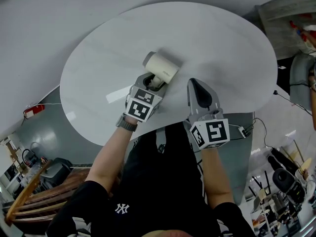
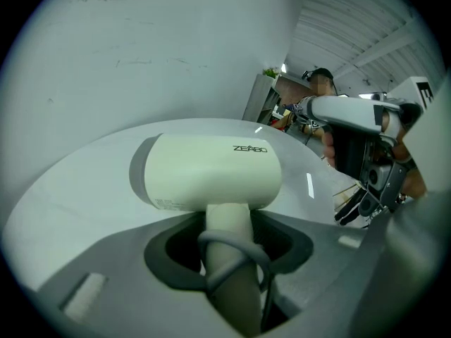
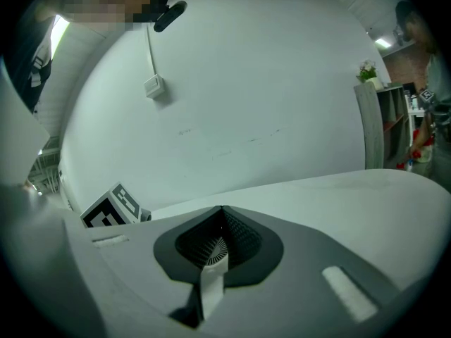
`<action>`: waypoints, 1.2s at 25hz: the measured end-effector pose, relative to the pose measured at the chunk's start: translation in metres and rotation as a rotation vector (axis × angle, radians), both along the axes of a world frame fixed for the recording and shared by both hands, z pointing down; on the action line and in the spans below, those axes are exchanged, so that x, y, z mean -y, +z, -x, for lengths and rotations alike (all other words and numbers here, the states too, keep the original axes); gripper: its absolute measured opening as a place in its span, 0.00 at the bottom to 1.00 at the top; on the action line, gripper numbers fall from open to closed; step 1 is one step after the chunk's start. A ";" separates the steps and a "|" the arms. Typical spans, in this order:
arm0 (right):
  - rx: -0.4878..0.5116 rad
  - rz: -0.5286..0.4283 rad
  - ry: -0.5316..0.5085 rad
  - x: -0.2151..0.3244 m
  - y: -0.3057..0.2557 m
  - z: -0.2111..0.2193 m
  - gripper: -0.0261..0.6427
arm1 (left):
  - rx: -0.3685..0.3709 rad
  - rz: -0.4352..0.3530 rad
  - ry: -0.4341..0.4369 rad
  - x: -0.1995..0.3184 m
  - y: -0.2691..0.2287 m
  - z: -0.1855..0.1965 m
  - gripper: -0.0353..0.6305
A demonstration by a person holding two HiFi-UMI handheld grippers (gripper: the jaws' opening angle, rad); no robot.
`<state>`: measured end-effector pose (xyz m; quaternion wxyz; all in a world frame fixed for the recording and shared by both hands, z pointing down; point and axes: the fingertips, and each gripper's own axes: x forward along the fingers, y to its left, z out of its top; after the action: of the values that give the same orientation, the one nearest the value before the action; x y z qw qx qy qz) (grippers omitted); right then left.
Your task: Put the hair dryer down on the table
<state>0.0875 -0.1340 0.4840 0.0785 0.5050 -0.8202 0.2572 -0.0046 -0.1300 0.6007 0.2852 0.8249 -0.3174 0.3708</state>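
Note:
A cream hair dryer (image 1: 161,66) lies low over the round white table (image 1: 98,48), barrel pointing left. Whether it touches the top I cannot tell. My left gripper (image 1: 154,81) is shut on its handle from the near side. In the left gripper view the barrel (image 2: 211,171) fills the middle, and the handle (image 2: 229,238), with a grey cord looped round it, runs down between the jaws. My right gripper (image 1: 196,84) hovers over the table's near edge to the right of the dryer. Its jaws are shut and hold nothing (image 3: 220,213).
The table's near edge (image 1: 163,125) runs just under both grippers. A wooden chair (image 1: 29,194) stands at the lower left, and a red object (image 1: 30,111) lies on the floor left of the table. Cables and tripods (image 1: 281,177) crowd the lower right. A shelf (image 3: 377,122) stands by the far wall.

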 end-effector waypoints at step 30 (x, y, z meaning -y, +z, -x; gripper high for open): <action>0.039 -0.012 -0.018 0.003 -0.011 0.006 0.07 | 0.037 0.056 -0.025 0.002 -0.017 0.008 0.40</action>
<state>0.0815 -0.1367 0.4729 0.0619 0.4927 -0.8276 0.2615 -0.0129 -0.1318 0.5834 0.3067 0.8055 -0.3224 0.3913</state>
